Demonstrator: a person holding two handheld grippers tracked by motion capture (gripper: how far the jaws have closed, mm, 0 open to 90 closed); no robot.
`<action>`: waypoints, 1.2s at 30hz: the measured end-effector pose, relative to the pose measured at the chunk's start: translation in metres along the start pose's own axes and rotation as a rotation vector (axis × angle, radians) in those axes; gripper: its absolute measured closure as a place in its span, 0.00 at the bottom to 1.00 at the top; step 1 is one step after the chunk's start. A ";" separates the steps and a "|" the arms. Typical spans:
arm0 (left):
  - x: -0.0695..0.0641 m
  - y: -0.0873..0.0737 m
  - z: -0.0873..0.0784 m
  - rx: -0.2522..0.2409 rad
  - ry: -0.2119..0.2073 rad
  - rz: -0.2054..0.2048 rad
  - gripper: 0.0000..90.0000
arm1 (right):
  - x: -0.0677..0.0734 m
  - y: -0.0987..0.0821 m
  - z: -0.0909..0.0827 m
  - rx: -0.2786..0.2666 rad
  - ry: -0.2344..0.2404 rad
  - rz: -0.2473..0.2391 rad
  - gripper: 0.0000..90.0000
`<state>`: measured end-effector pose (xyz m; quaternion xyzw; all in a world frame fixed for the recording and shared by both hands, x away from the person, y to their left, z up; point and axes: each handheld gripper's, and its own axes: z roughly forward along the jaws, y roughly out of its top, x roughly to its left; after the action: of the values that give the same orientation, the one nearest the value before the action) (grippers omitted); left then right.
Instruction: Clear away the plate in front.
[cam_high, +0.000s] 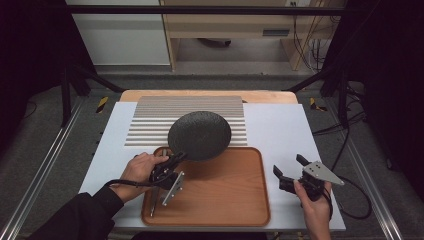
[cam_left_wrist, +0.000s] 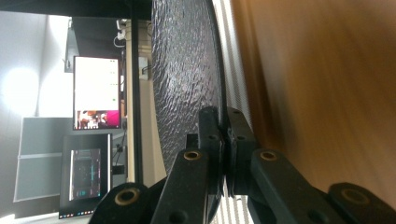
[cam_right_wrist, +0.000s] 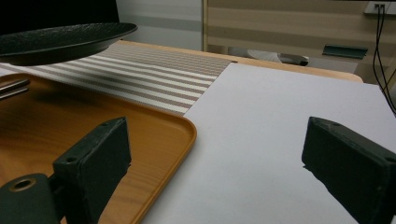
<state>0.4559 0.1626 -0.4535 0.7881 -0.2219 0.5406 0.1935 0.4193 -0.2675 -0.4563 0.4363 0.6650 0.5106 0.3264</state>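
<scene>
A dark, rough-surfaced round plate (cam_high: 200, 135) hangs above the far edge of the brown wooden tray (cam_high: 235, 200), partly over the striped mat (cam_high: 150, 125). My left gripper (cam_high: 176, 159) is shut on the plate's near-left rim. The left gripper view has its two jaws pinched on the plate (cam_left_wrist: 187, 84) edge at the left gripper (cam_left_wrist: 226, 135), turned sideways. My right gripper (cam_high: 291, 166) stands open over the white sheet, right of the tray, nothing between its fingers. From the right gripper (cam_right_wrist: 215, 154) view the plate (cam_right_wrist: 60, 39) floats above the tray (cam_right_wrist: 154, 135) at upper left.
A metal utensil (cam_high: 154, 200) lies along the tray's left side, partly under my left hand. The white sheet (cam_high: 280, 130) covers the table around the mat. Dark frame posts stand at both sides, and cables trail off at the right.
</scene>
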 end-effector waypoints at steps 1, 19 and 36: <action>-0.001 0.001 -0.001 -0.002 -0.002 0.002 0.97 | 0.000 0.000 0.000 -0.001 -0.001 0.001 0.09; -0.027 0.018 -0.023 -0.020 -0.021 0.025 0.97 | 0.000 -0.001 0.001 0.003 -0.011 0.009 0.09; -0.035 0.030 -0.038 -0.035 -0.052 0.036 0.97 | -0.002 -0.002 -0.001 0.004 -0.015 0.015 0.09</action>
<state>0.3990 0.1639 -0.4717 0.7942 -0.2504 0.5194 0.1916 0.4188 -0.2694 -0.4583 0.4459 0.6602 0.5086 0.3267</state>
